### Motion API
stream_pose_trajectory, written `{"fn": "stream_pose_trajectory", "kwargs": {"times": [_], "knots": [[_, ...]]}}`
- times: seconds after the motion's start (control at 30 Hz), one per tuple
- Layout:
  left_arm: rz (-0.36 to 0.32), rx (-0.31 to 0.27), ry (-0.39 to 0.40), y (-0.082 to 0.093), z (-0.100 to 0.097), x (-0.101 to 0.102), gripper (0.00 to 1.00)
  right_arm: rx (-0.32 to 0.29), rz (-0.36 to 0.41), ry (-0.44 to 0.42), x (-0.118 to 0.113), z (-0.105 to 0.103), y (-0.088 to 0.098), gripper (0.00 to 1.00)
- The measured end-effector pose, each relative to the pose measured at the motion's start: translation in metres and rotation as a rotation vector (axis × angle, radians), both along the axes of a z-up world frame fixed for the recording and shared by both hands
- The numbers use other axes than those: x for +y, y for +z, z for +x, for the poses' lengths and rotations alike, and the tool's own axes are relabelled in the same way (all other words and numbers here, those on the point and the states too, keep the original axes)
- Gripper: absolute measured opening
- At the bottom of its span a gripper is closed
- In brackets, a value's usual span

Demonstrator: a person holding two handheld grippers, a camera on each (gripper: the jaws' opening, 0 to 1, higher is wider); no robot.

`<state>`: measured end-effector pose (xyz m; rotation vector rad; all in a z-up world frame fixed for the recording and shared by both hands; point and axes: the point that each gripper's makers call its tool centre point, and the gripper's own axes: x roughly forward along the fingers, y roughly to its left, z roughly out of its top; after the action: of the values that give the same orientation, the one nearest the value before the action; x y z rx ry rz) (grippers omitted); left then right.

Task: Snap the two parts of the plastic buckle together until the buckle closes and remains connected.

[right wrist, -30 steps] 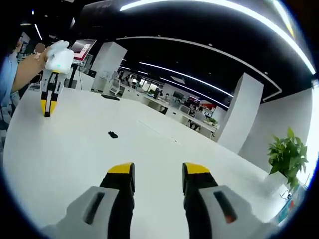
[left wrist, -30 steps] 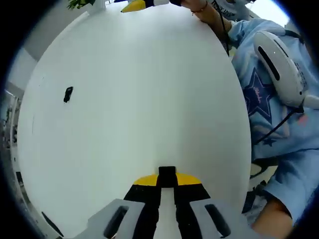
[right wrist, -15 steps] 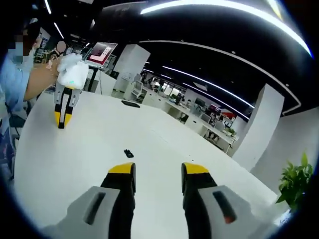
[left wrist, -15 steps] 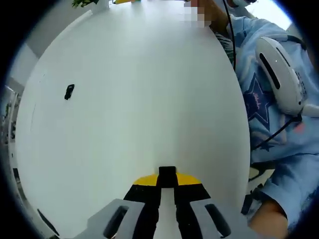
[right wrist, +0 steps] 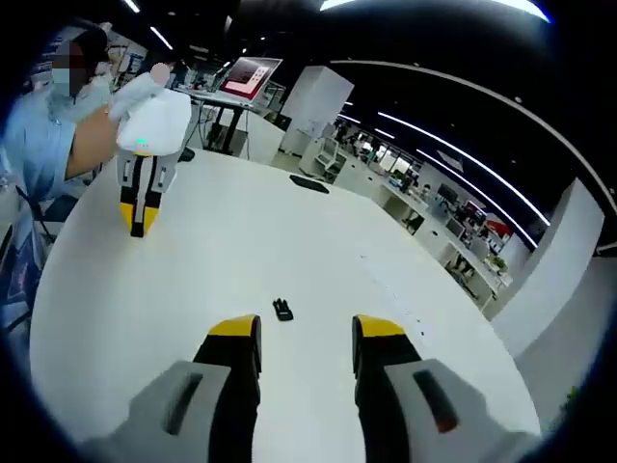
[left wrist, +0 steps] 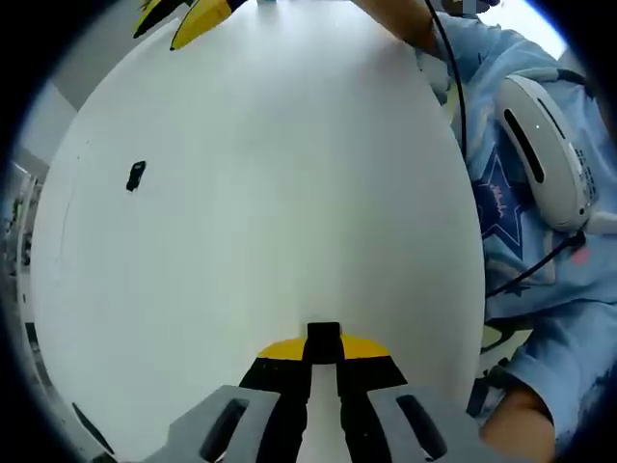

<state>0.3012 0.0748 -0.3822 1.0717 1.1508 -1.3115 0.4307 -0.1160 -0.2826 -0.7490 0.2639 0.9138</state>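
Buckle: small black plastic buckle piece [left wrist: 135, 176] lies alone on the round white tabletop [left wrist: 270, 193], well apart from both tools.

Left gripper view: left gripper [left wrist: 324, 359] has its yellow-tipped black jaws clenched together, and a small black block sits pinched at the tips. It could be the second buckle half, but it is too small and dark to say for certain. The gripper hangs over the near part of the tabletop. The buckle piece sits far toward the left of the view. The right gripper [left wrist: 188, 14] enters at the top edge, showing just its yellow tips. A person in a light blue star-printed shirt [left wrist: 521, 193] stands at the table's right edge.

Right gripper view: right gripper [right wrist: 293, 338] has its jaws spread apart with nothing between them. The buckle piece [right wrist: 282, 309] lies on the tabletop [right wrist: 231, 231] just ahead of the tips and roughly centred in the gap. The left gripper [right wrist: 143, 198] shows at upper left, pointing down toward the table, well apart from the piece.

Step in hand, by my judgement: approach to pick up the loose buckle piece with the right gripper; no mating has begun.

Next move calls for lowering the right jaws to straddle the piece, closing on its body while leaving the mating end free, then bringing it toward the left gripper with the ends aligned.
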Motion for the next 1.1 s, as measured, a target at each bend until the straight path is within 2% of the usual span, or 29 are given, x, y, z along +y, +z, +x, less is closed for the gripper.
{"fn": "stream_pose_trajectory", "kwargs": {"times": [0.17,0.4,0.47,0.63,0.73,1.1], "knots": [[0.0,-0.004,0.006,0.0,0.0,0.0,0.08,0.065,-0.106,0.064,0.012,0.011,-0.019,0.36],[0.002,-0.001,0.012,-0.001,-0.001,0.0,0.08,0.141,-0.173,0.101,0.021,0.025,-0.037,0.34],[0.002,0.0,0.014,-0.001,-0.001,0.0,0.08,0.179,-0.2,0.127,0.023,0.026,-0.045,0.34],[-0.005,0.008,0.029,-0.001,-0.001,-0.001,0.08,0.229,-0.262,0.151,0.029,0.037,-0.063,0.3],[0.003,0.007,0.028,-0.001,-0.001,-0.001,0.08,0.275,-0.276,0.17,0.036,0.043,-0.073,0.29],[0.013,0.008,0.036,-0.002,-0.004,0.0,0.08,0.38,-0.332,0.213,0.045,0.052,-0.086,0.26]]}}
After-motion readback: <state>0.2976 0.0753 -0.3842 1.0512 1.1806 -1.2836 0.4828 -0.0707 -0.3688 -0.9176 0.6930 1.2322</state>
